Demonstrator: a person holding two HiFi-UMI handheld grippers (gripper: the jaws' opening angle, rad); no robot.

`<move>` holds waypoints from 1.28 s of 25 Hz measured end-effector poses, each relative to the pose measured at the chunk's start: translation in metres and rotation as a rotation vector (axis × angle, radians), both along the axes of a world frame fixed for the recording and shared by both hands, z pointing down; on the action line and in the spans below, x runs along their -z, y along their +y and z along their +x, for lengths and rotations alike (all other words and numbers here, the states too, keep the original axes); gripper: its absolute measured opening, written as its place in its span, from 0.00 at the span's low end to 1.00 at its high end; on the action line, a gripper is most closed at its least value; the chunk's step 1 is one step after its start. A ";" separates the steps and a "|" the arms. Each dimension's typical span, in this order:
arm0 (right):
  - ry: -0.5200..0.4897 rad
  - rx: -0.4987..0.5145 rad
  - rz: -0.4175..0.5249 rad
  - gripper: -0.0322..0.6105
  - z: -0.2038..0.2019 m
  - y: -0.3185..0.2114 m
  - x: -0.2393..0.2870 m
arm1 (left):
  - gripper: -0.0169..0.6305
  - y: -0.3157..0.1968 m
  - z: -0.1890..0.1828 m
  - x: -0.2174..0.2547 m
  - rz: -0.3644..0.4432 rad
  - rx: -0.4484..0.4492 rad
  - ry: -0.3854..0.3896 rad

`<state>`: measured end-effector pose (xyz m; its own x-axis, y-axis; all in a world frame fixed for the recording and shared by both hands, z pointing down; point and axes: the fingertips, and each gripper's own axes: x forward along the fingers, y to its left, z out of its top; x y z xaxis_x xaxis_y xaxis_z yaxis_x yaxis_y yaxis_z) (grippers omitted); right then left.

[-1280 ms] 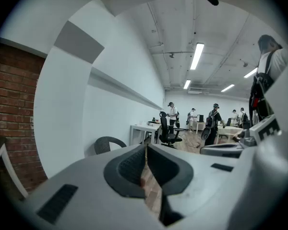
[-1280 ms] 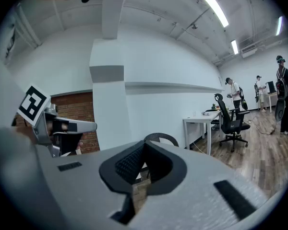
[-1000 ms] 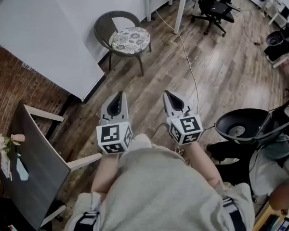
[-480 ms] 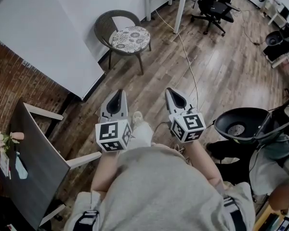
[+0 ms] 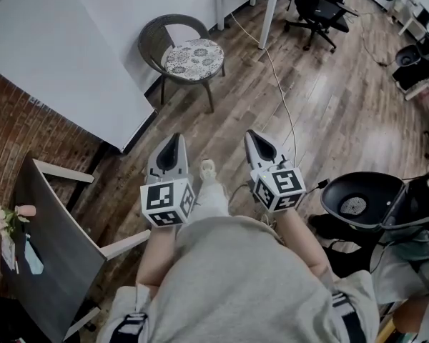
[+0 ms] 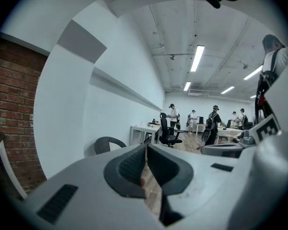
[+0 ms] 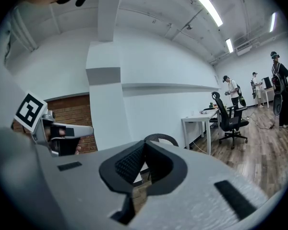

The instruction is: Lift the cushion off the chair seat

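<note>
Both my left gripper (image 5: 173, 144) and right gripper (image 5: 257, 141) have fingers pressed together, empty; I'd spread them before reaching the cushion (image 5: 193, 56).

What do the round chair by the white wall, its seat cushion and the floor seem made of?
Chair: dark wicker or rattan-style weave, matte, going by the textured curved back.
Cushion: fabric, pale with a dense floral print, looks padded.
Floor: wood or wood-look planks, slight sheen, with visible grain and board seams.
</note>
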<state>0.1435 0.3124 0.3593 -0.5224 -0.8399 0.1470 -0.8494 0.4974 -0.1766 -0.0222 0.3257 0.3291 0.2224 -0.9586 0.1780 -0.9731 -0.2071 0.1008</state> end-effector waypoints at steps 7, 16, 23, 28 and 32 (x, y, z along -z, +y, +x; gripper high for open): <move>0.018 -0.016 -0.006 0.05 0.002 -0.056 -0.005 | 0.05 -0.058 0.001 -0.012 -0.025 -0.014 0.018; 0.041 -0.010 -0.001 0.05 -0.016 -0.152 0.005 | 0.05 -0.153 -0.013 -0.008 -0.028 -0.031 0.031; 0.037 -0.016 -0.003 0.05 -0.033 -0.230 0.013 | 0.05 -0.234 -0.030 0.000 -0.034 -0.047 0.030; 0.030 -0.034 -0.008 0.05 -0.046 -0.281 0.014 | 0.05 -0.287 -0.041 0.001 -0.036 -0.067 0.025; 0.042 -0.036 -0.010 0.05 -0.056 -0.313 0.012 | 0.05 -0.319 -0.050 -0.002 -0.041 -0.077 0.027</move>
<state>0.0872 -0.0005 0.3470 -0.4848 -0.8566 0.1765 -0.8736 0.4644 -0.1456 -0.0719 0.0063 0.3307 0.3000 -0.9306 0.2096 -0.9514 -0.2760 0.1366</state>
